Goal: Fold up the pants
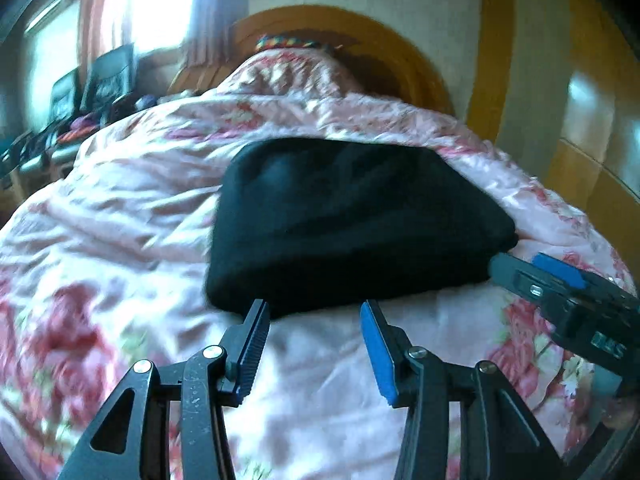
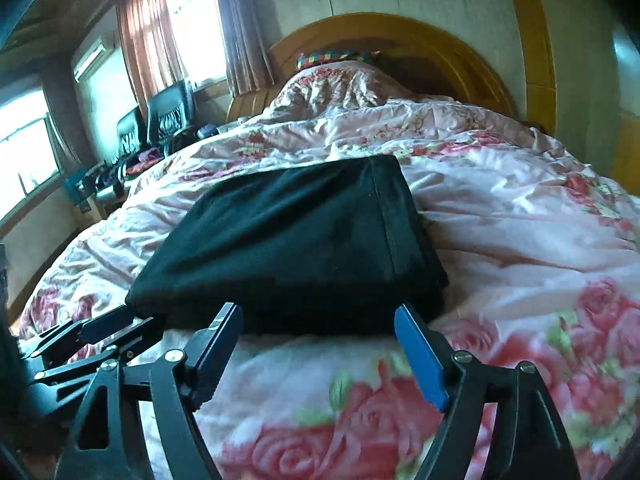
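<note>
Black pants (image 1: 352, 220) lie folded into a thick rectangle on the pink floral quilt (image 1: 120, 208). My left gripper (image 1: 314, 306) stands open just short of the bundle's near edge, and only quilt shows between its fingers. The right gripper (image 1: 528, 270) comes in from the right, its tips close to the bundle's near right corner. In the right wrist view the pants (image 2: 288, 240) fill the middle. There my right gripper (image 2: 318, 314) is open wide at their near edge, gripping nothing. The left gripper (image 2: 116, 332) is by the near left corner.
A wooden headboard (image 2: 400, 36) with a bunched quilt and a colourful pillow (image 2: 336, 58) is at the far end of the bed. Dark chairs (image 2: 164, 116) and clutter stand by the curtained windows on the left. A wooden door frame (image 1: 496, 40) stands to the right.
</note>
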Tool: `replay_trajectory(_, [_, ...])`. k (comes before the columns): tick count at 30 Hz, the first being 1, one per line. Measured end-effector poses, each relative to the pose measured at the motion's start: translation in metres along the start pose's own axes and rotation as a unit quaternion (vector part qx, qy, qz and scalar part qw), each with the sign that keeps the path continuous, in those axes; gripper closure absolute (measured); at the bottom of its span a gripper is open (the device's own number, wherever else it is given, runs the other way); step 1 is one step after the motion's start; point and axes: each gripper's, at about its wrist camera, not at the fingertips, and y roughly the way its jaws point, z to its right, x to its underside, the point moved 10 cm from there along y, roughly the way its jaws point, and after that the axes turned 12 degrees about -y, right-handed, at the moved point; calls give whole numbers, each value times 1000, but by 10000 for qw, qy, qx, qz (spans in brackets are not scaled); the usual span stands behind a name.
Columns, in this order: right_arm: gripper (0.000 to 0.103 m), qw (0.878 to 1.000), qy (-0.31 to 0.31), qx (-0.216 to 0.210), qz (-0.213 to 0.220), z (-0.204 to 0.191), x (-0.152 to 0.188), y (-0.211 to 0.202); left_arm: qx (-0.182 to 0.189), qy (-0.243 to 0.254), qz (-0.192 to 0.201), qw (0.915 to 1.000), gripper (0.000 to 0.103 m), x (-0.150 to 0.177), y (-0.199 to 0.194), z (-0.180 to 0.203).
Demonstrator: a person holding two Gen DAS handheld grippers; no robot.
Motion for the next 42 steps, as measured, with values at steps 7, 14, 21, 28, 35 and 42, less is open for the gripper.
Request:
replay_trajectory(7, [0,9991,32,391,-129,-2,14,-21,-538,-404,-22,9977,55,2,-14,-29])
replay_trajectory(14, [0,9970,107,754,-102,-5,14,-43,-334,-360,2,9988,55,8,-39,-22])
replay_trajectory(21, [0,9971,-142,735,-112,-16,18,-48,-254,-306,347,9986,55,6,-62,-14])
replay_trajectory(28, [0,9968,-124,788,-92,-13,20,-49,-322,-146,433,9984,55,8,-64,-8])
replay_trajectory(35, [0,9961,-123,863,-150,-8,23,-46,-251,-199,356,9989,55,12,-62,-7])
replay_trajectory(42, [0,9958,-124,894,-170,-7,24,-46,-207,-238,293,9991,55,14,-61,-9])
